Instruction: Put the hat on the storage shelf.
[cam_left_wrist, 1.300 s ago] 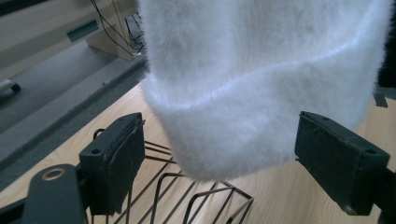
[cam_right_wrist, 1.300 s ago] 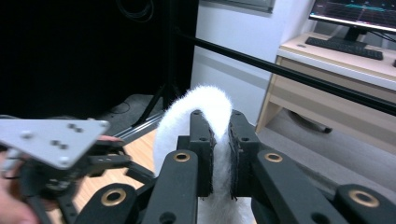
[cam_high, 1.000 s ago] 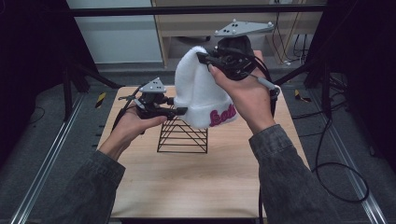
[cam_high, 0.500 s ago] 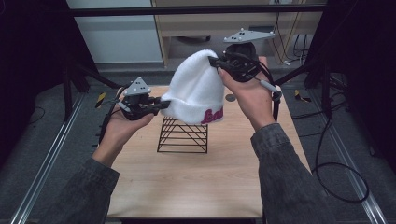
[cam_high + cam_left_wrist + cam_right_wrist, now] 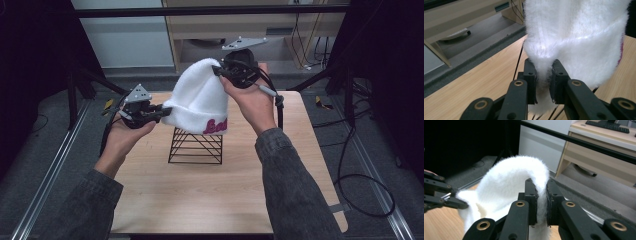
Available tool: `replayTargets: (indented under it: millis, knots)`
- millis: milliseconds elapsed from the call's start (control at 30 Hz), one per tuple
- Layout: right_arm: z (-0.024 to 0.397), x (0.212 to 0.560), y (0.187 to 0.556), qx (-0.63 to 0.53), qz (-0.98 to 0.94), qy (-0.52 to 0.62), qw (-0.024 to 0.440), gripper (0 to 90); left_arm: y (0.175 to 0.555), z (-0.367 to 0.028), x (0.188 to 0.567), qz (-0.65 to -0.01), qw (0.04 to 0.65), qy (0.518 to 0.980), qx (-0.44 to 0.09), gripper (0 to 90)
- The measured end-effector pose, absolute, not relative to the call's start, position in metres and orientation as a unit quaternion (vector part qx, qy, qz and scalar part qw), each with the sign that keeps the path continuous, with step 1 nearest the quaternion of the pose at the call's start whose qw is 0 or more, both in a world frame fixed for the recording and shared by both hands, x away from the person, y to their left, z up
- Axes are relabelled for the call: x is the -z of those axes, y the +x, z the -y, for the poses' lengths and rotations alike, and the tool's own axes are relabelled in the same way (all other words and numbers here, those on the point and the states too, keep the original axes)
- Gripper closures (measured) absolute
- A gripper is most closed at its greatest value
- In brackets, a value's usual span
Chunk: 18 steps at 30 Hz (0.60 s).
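My sleeves come in from six o'clock in the high view, and above the wooden table (image 5: 165,200) I hold a white beanie (image 5: 197,97) stretched between my two tongs. Nearest me on the tabletop stands a black wire stand (image 5: 196,146), at about the middle of the table; the beanie hangs just over it, its cuff with the pink lettering (image 5: 215,125) facing me. I cannot tell whether the cuff touches the wire top.

My left gripper (image 5: 161,111) sits at nine o'clock of the beanie, held level. In the left gripper view its jaws are pressed together on a bunched fold of the beanie's (image 5: 574,37) edge, the fuzzy fabric squeezed thin between the pads; they have just been closing on it. The table's wood and a rod of the stand show below.

My right gripper (image 5: 218,71) is farther off, at one o'clock of the beanie and higher than the left. In the right gripper view its jaws pinch the beanie's (image 5: 509,180) crown, the white pile folding over between the pads, and my left gripper (image 5: 461,205) shows at nine o'clock there.

Beyond the table, at twelve o'clock, stands a light wooden desk (image 5: 210,30).
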State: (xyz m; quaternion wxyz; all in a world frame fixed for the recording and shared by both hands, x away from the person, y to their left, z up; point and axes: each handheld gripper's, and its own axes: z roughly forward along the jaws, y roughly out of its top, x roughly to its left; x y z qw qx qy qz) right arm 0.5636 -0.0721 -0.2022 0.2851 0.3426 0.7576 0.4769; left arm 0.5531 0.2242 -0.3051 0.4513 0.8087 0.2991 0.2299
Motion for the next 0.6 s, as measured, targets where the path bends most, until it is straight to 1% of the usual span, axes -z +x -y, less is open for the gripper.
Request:
replayTargets:
  millis: [233, 600]
  knots:
    - [0.069, 0.211, 0.57, -0.474, -0.758, 0.349, 0.28, 82.2, 0.557, -0.229, 0.308, -0.304, 0.444, 0.81, -0.233, 77.7]
    - [0.064, 0.22, 0.568, -0.473, -0.766, 0.343, 0.269, 82.1, 0.561, -0.235, 0.32, -0.312, 0.444, 0.81, -0.224, 78.1]
